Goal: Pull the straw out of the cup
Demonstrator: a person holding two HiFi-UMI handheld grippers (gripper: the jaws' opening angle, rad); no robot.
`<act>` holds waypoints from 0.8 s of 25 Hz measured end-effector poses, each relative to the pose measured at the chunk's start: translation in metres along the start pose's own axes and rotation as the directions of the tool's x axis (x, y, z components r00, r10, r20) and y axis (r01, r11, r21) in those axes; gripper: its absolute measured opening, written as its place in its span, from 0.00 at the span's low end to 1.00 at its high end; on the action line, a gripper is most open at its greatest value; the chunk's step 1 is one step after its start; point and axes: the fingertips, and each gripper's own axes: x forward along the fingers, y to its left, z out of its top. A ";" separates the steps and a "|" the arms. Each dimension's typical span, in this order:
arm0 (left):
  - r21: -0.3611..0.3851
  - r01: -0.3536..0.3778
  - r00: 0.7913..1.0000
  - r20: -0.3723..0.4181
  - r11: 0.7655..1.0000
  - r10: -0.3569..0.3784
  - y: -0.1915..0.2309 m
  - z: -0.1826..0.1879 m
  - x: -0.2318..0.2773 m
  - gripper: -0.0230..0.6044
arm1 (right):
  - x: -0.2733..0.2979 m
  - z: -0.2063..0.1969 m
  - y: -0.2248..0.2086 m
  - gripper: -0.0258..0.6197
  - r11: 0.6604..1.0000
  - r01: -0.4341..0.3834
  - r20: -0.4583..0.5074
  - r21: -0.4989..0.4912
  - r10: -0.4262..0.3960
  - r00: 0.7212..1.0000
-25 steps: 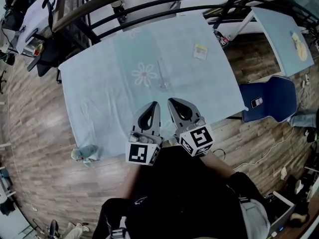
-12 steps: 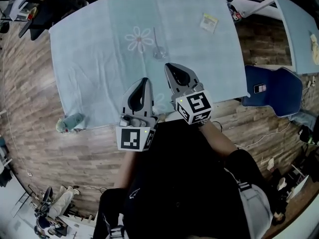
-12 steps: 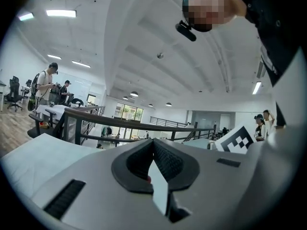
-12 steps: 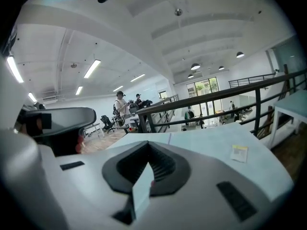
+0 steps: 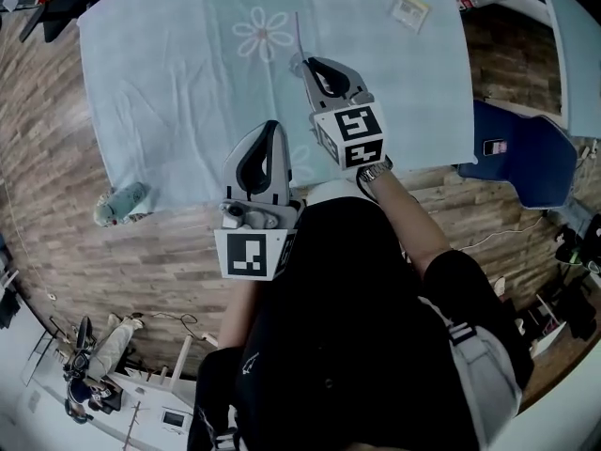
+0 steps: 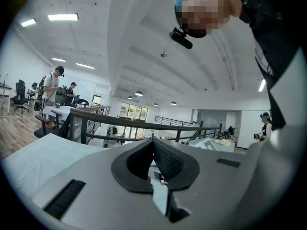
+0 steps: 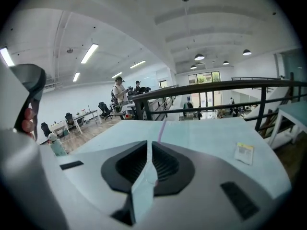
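A thin pale straw [image 5: 299,28] stands up from a clear cup [image 5: 296,64] on the light blue tablecloth [image 5: 169,73], beside its printed daisy. My right gripper [image 5: 306,62] reaches over the cloth with its tips right at the cup, hiding most of it. Its jaws are opening, with only a narrow slit between them and nothing pressed between the pads. In the right gripper view the straw [image 7: 162,127] rises just beyond the right gripper [image 7: 151,143]. My left gripper [image 5: 269,126] hangs back over the table's near edge. The left gripper [image 6: 153,140] is shut and holds nothing.
A small yellow-and-white card [image 5: 410,7] lies at the cloth's far right. A blue chair [image 5: 526,158] with a phone on it stands right of the table. A teal soft toy [image 5: 120,203] lies on the wood floor by the left corner. A dark railing [image 7: 216,87] runs behind the table.
My right gripper has gone forward and down over the cloth to the cup and straw. The left gripper has hardly moved. The head view has tipped further down.
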 end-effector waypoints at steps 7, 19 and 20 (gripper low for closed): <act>-0.003 -0.044 0.998 -0.037 0.999 0.044 0.015 -0.011 -0.007 0.06 | 0.032 -0.017 -0.010 0.23 1.000 -0.013 -0.081 0.008 0.014 0.997; 0.001 -0.096 0.994 -0.055 0.995 0.096 0.032 -0.019 -0.015 0.06 | 0.064 -0.022 -0.020 0.25 1.000 0.022 -0.122 -0.005 -0.023 0.992; 0.004 -0.095 0.994 -0.056 0.995 0.095 0.032 -0.019 -0.015 0.06 | 0.064 -0.023 -0.021 0.25 1.000 0.026 -0.122 0.001 -0.026 0.992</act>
